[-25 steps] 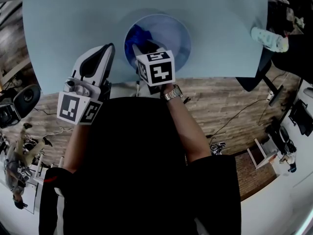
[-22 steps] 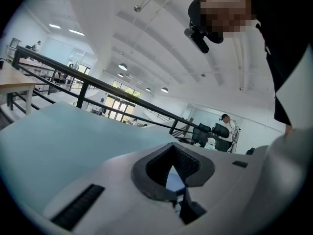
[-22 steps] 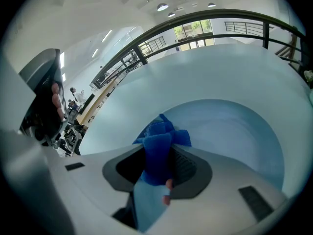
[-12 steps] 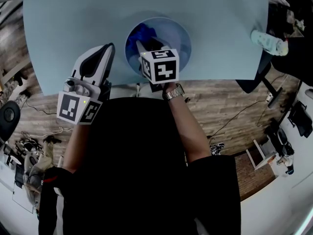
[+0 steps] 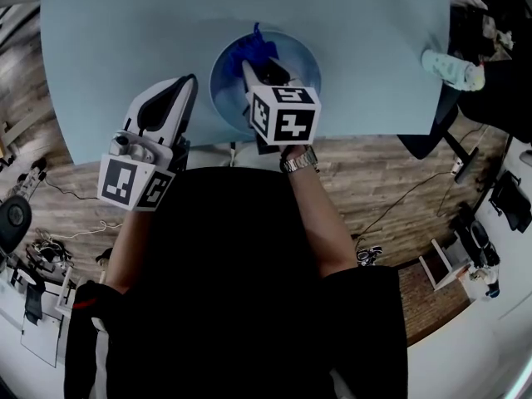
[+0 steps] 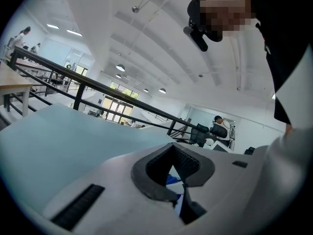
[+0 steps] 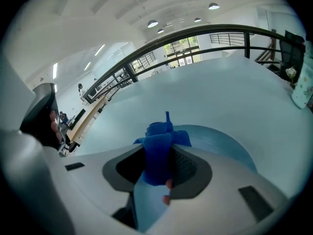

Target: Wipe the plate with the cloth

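Observation:
A round blue plate (image 5: 301, 66) sits on the light blue table (image 5: 116, 32), close to its near edge. My right gripper (image 5: 250, 63) reaches over the plate and is shut on a blue cloth (image 5: 249, 46), which bunches at the plate's far left rim. In the right gripper view the cloth (image 7: 157, 153) stands pinched between the jaws, with the plate (image 7: 222, 143) just beyond. My left gripper (image 5: 184, 82) rests to the left of the plate, over the table's near edge, jaws shut and holding nothing. The left gripper (image 6: 173, 176) shows a sliver of blue through its notch.
A pale patterned bottle (image 5: 451, 66) lies at the table's right edge, also seen as the bottle (image 7: 302, 82) in the right gripper view. Wooden floor, cables and chairs surround the table. Railings and desks stand far behind.
My right gripper has carried the cloth across the plate, from its left part to the far rim. The left gripper has stayed put.

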The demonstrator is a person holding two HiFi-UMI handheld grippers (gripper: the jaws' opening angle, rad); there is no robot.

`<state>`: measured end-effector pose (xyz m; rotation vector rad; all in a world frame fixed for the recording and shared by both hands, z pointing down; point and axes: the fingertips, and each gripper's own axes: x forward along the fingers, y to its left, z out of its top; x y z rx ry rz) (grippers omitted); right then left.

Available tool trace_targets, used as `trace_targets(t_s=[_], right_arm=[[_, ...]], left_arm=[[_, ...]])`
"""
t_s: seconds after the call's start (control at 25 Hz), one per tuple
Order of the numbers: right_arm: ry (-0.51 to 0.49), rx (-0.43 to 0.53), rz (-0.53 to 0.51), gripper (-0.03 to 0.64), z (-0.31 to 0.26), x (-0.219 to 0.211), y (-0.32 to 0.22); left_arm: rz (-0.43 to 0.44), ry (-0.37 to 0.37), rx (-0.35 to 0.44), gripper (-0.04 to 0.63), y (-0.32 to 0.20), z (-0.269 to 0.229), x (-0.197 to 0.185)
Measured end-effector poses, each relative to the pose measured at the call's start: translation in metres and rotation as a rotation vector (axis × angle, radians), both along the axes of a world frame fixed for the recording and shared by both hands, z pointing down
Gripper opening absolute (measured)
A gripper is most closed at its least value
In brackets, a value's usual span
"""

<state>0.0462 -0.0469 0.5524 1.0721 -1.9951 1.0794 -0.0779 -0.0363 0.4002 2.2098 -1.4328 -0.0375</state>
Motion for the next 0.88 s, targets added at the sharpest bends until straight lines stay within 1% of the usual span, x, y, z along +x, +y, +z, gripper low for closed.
trace_targets(t_s=[0.4, 0.56, 0.68, 0.88], right_arm=[[-0.059, 0.123, 0.058, 0.115, -0.057, 0.004, -0.001], [-0.070, 0.204, 0.036, 0.115, -0.088, 0.000, 0.006], [-0.082, 0.266, 0.040, 0.115, -0.105, 0.003, 0.006], [-0.114, 0.310, 0.057, 0.115, -0.129, 0.003, 0.014]], left_arm=[[0.022, -0.008, 0.048, 0.002, 0.009, -0.020, 0.005], [0.032, -0.016, 0.069, 0.001, 0.018, -0.032, 0.006], [0.044, -0.022, 0.095, 0.002, 0.019, -0.037, 0.011], [0.056, -0.021, 0.125, 0.002, 0.020, -0.051, 0.015]])
